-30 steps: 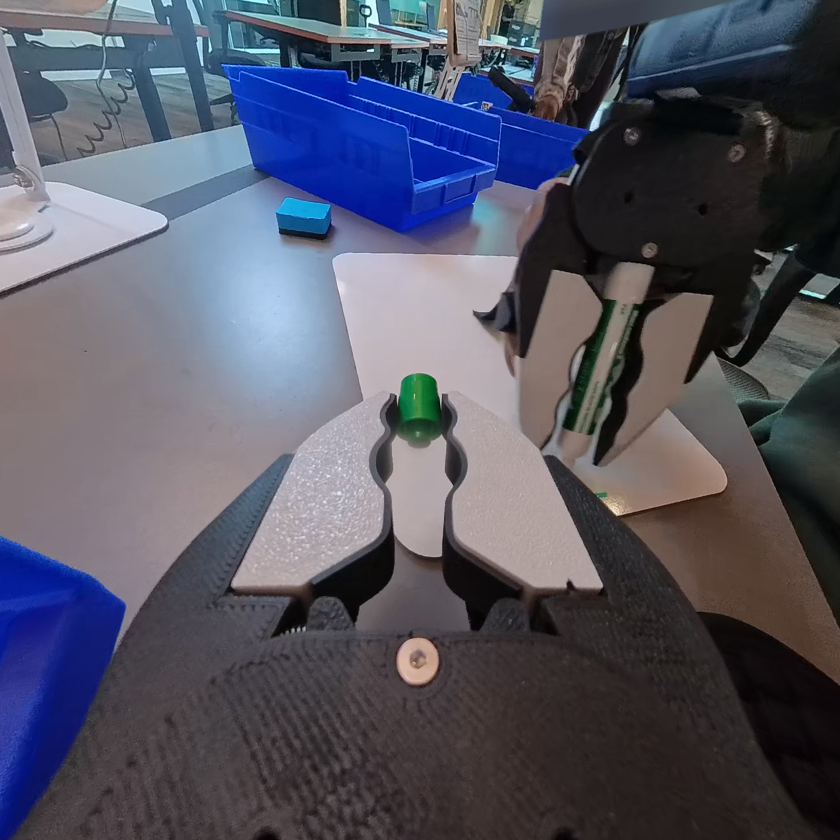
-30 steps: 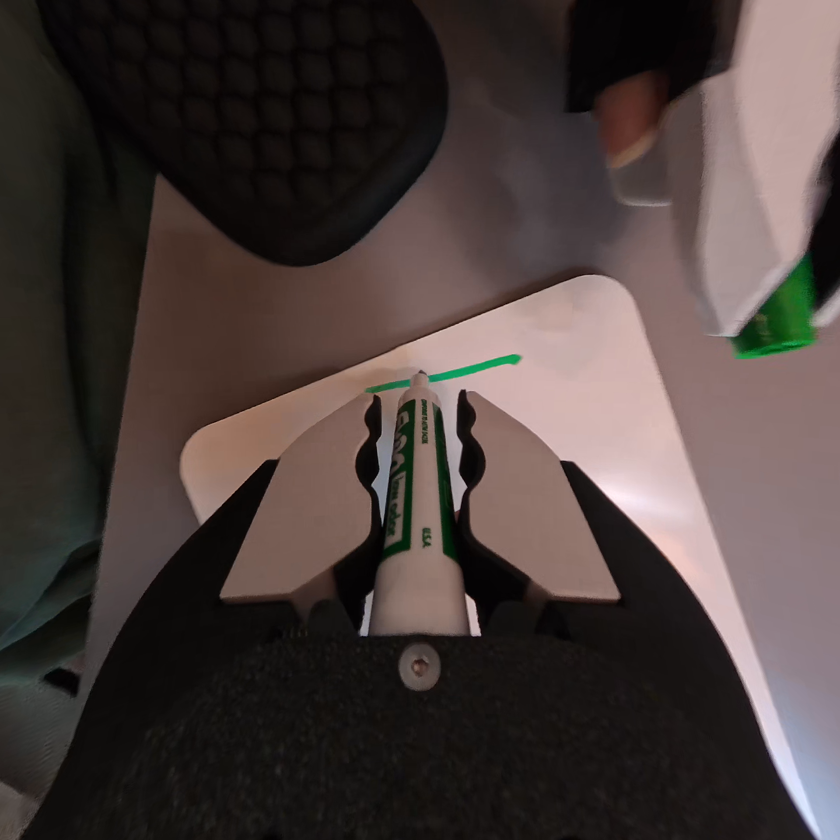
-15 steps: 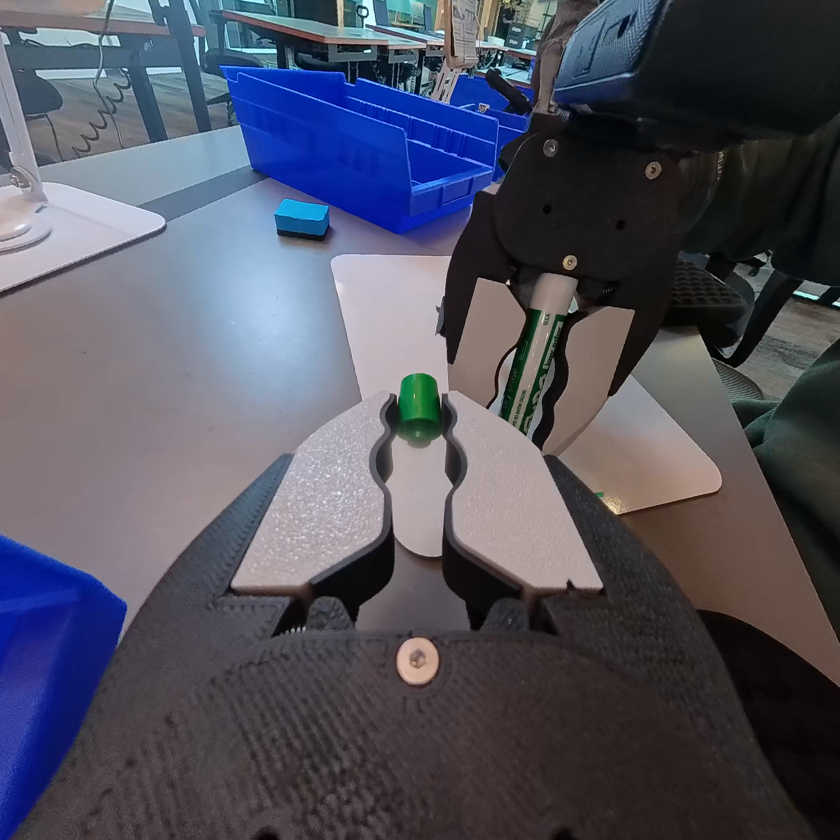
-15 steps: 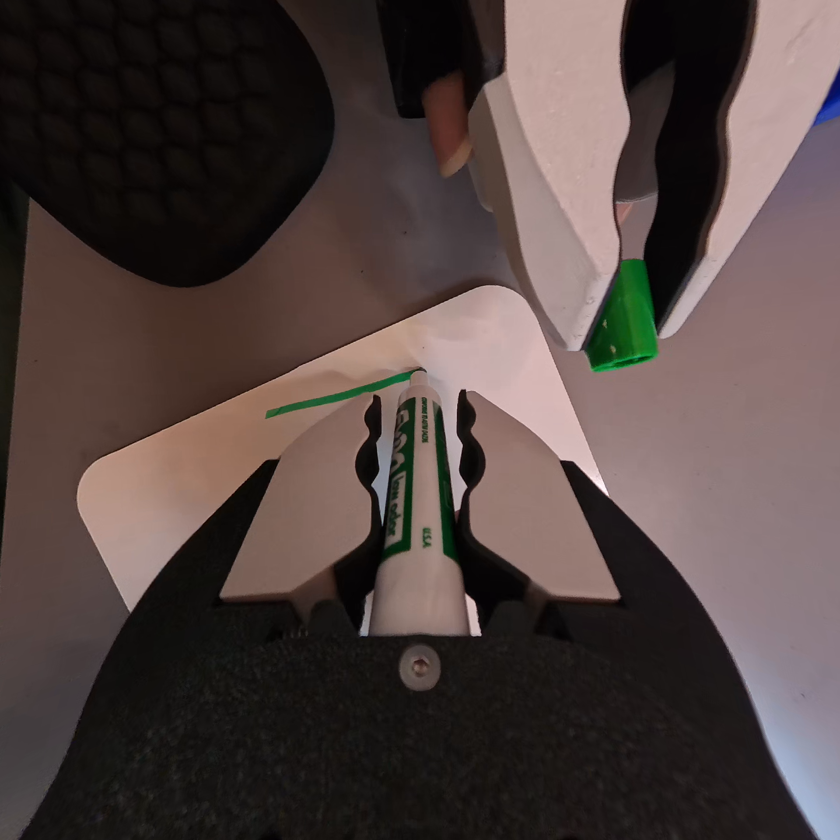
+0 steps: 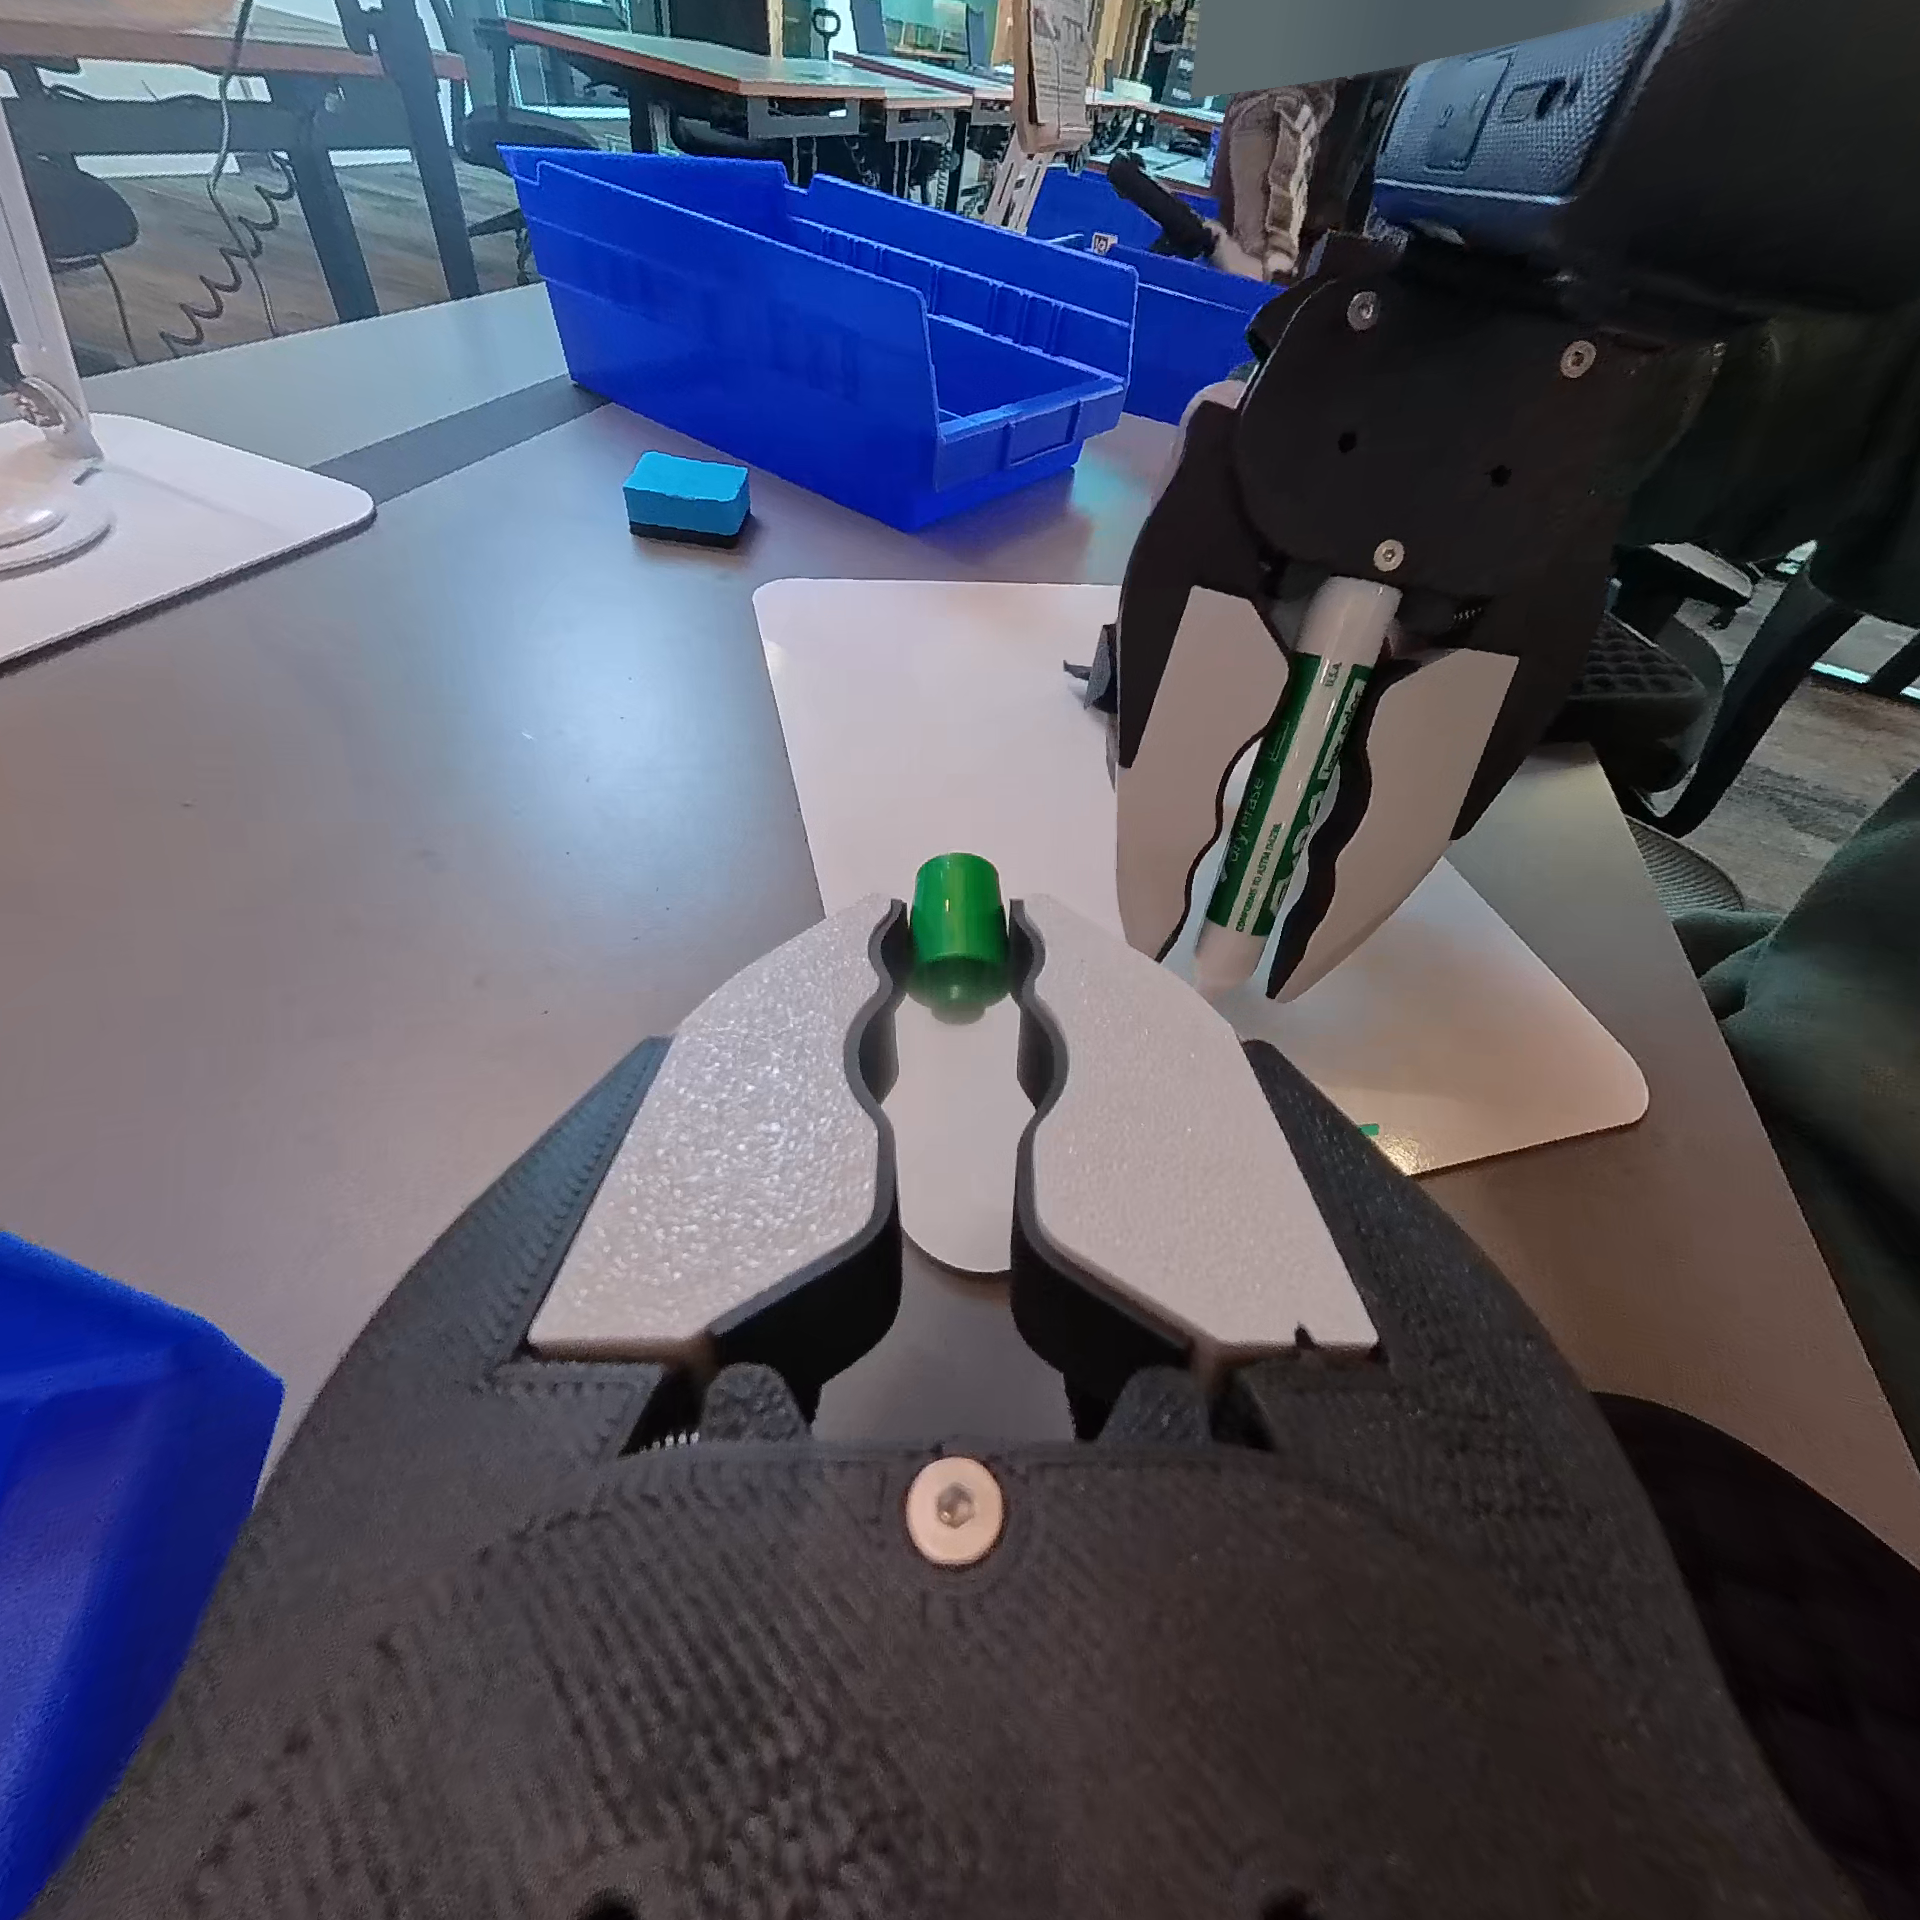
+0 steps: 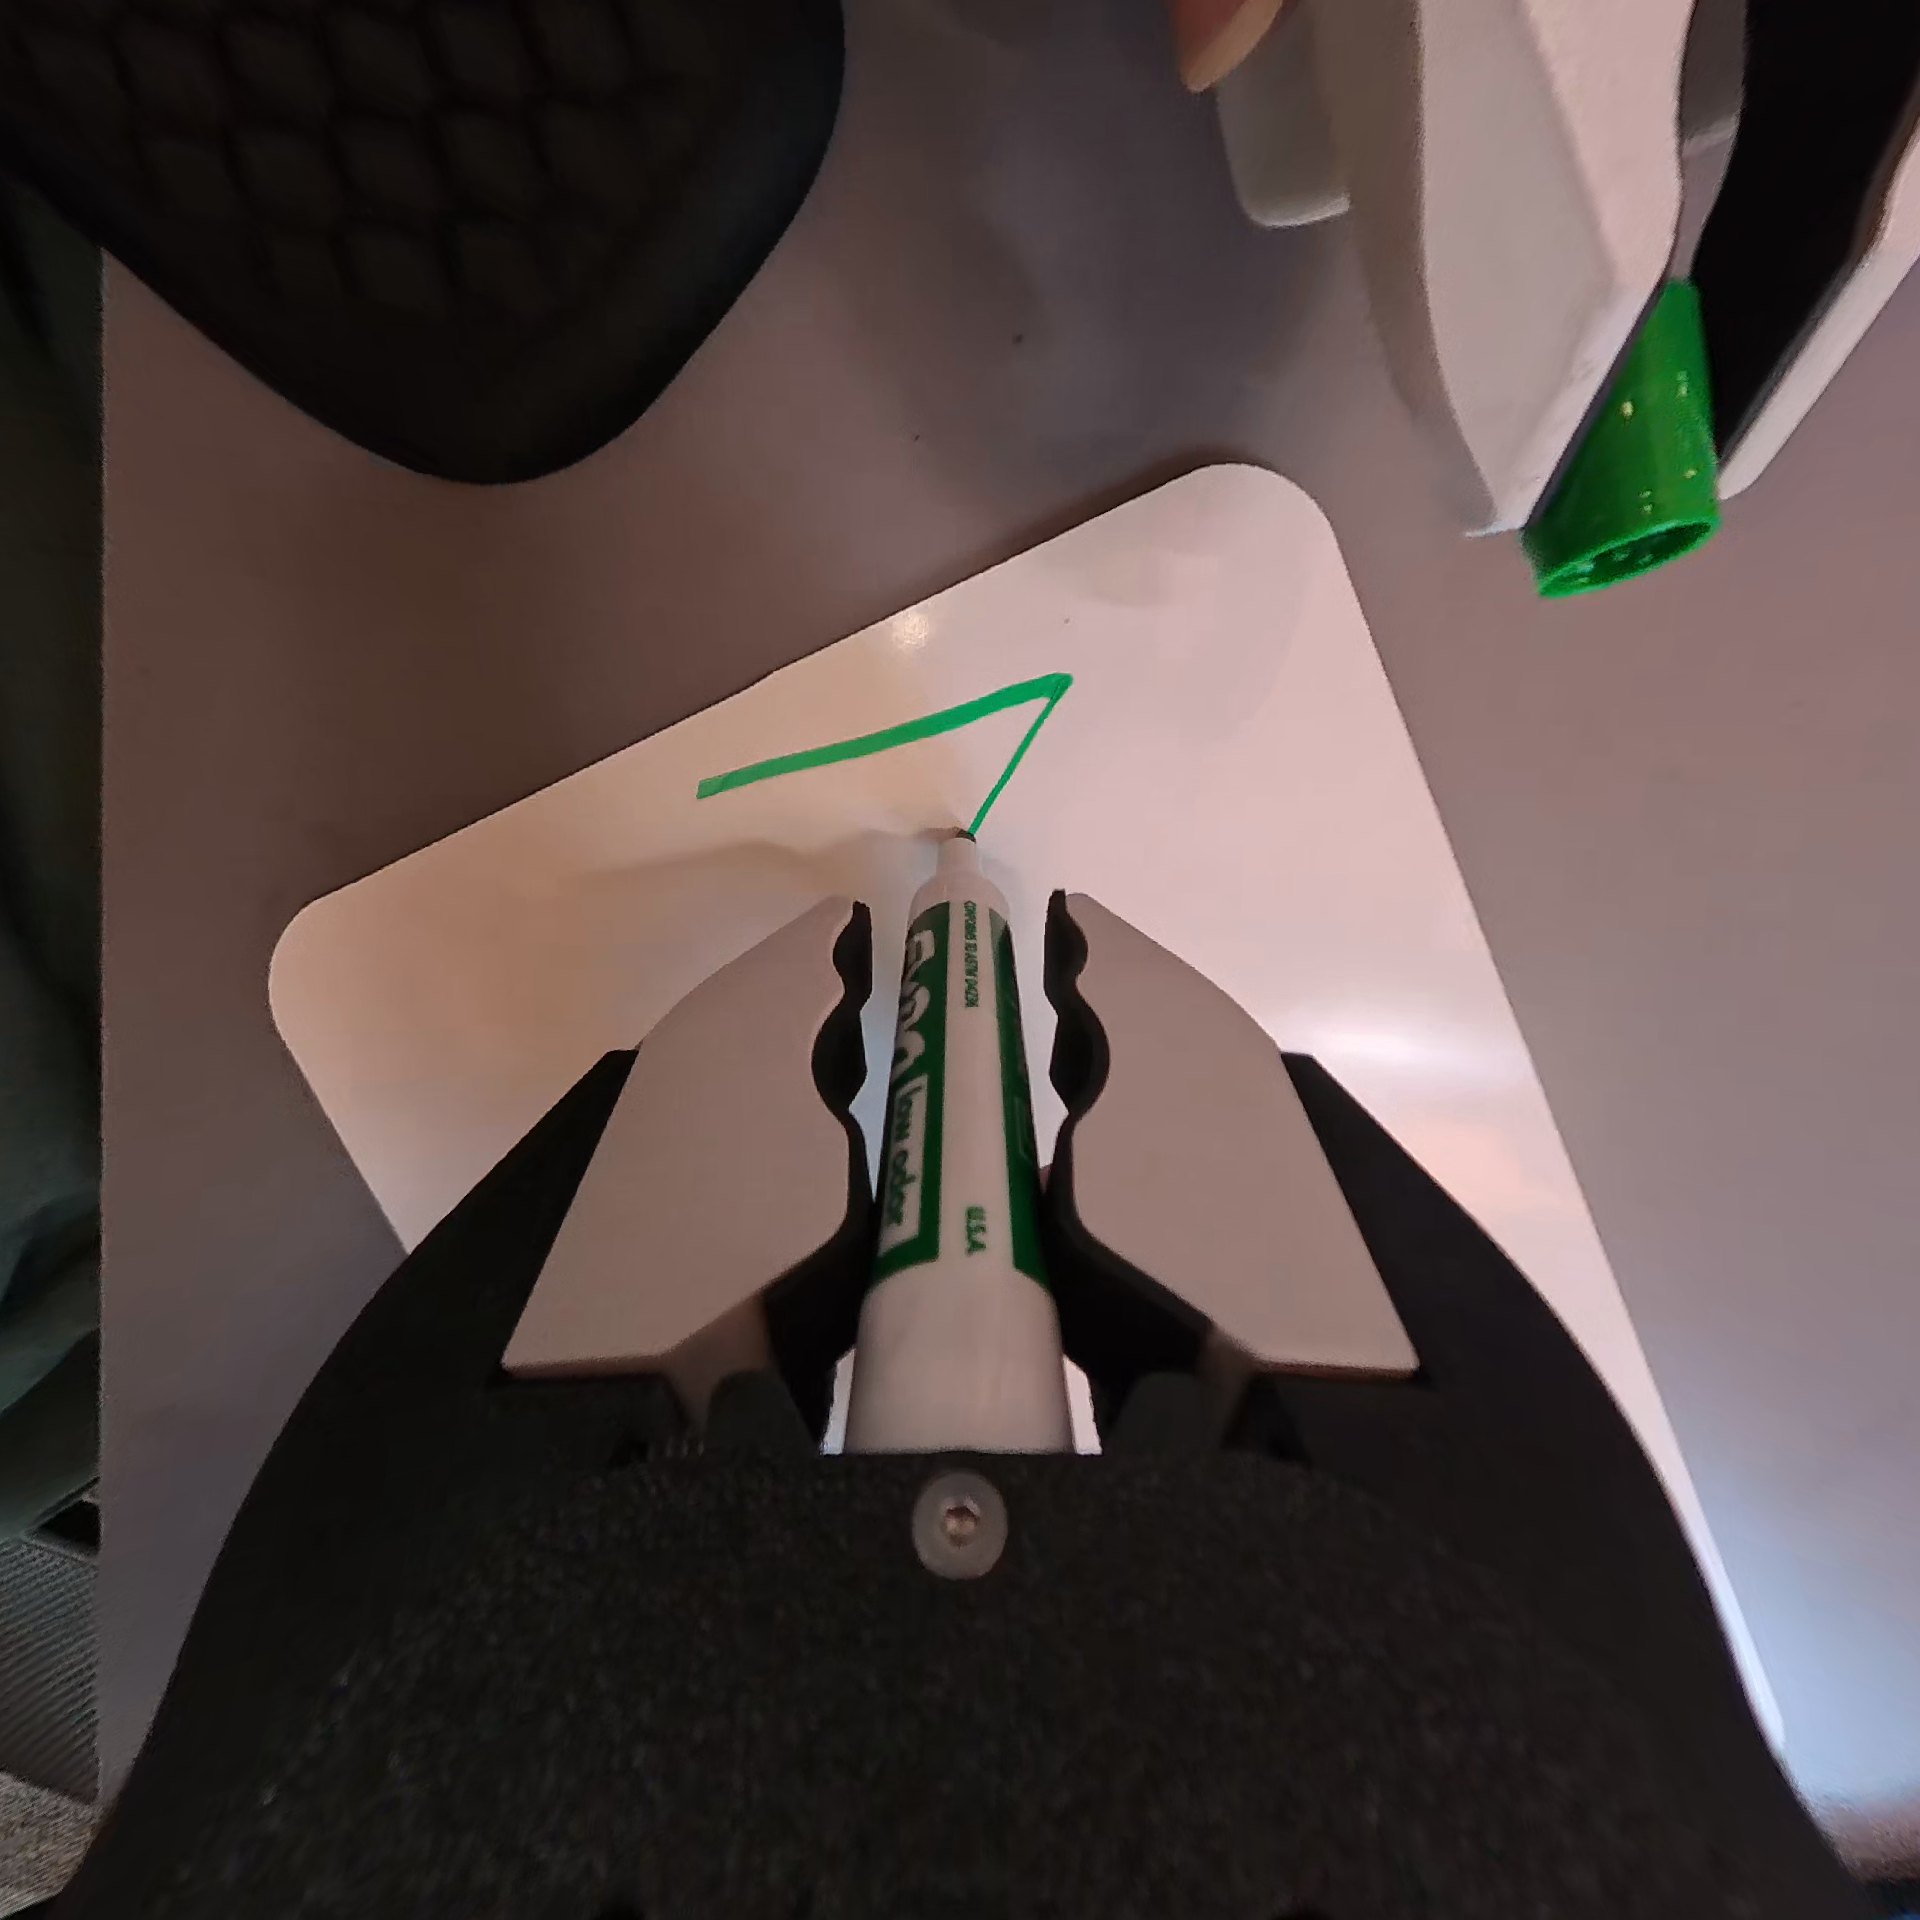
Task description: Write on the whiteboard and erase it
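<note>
— Two blue bins (image 5: 831, 343) stand far ahead of the left tongs (image 5: 958, 914) on the grey worktop (image 5: 364, 831), right?

— Yes, and a blue eraser (image 5: 686, 497) lies ahead and to the left of those tongs, just before the nearer bin. A white stand base (image 5: 156, 530) sits far off to their left, and a blue edge of something (image 5: 94, 1455) shows close beside them at the lower left. Nothing lies between the tongs and the eraser.

— What do the left tongs hold?

— They are closed to a narrow gap on a green marker cap (image 5: 956, 930), pinched at the very tips. In the right wrist view the cap (image 6: 1631, 457) pokes out past the tips, open end facing down toward the worktop.

— And the right tongs (image 6: 956, 904)?

— Clamped around a green-and-white marker (image 6: 956, 1122). Its barrel runs lengthwise between the fingers, straight forward along them, back end near the screw, tip out in front.

— Where does it point?

— Down onto the whiteboard (image 6: 1299, 935), which lies flat on the worktop beneath both tongs. The tip touches the board at the end of a green line (image 6: 883, 743); the line has a long stroke and a shorter one meeting at a sharp corner. Beyond the board's near corner a dark mesh chair seat (image 6: 416, 208) shows.
</note>
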The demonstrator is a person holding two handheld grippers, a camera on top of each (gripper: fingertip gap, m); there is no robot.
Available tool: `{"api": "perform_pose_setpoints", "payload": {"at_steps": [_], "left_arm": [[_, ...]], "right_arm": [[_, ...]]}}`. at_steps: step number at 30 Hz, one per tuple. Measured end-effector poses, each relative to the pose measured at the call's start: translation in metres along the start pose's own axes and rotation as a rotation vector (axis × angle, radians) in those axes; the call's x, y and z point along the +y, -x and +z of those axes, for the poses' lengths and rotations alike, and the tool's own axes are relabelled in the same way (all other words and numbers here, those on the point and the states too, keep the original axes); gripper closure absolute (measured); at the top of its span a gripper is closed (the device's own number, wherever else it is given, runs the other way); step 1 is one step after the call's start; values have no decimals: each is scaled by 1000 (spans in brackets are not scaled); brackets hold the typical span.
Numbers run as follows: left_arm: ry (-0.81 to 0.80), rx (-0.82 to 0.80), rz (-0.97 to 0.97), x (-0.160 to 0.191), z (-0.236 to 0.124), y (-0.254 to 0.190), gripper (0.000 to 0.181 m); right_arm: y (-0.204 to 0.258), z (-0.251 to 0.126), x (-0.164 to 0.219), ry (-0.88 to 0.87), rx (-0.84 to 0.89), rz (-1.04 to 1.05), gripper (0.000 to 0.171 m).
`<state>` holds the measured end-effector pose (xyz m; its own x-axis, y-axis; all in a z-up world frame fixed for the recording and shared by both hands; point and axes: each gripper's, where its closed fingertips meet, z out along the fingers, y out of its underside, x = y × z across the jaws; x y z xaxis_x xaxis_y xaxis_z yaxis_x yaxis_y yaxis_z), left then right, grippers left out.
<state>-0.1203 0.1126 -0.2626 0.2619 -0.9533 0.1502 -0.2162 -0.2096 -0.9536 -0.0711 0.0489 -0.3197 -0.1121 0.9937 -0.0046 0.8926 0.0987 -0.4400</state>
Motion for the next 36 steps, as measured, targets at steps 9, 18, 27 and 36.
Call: {"api": "perform_pose_setpoints", "payload": {"at_steps": [9,18,27,36], "left_arm": [[1,-1,0,0,0,0,163],[2,0,-1,0,0,0,163],[1,0,-2,0,-1,1,163],[4,2,-4,1,0,0,163]], "right_arm": [[0,-1,1,14,9,-9,138],[-26,1,-3,13,47,0,138],[-36,1,-4,26,45,8,138],[3,-10,18,59,-12,29,138]]}}
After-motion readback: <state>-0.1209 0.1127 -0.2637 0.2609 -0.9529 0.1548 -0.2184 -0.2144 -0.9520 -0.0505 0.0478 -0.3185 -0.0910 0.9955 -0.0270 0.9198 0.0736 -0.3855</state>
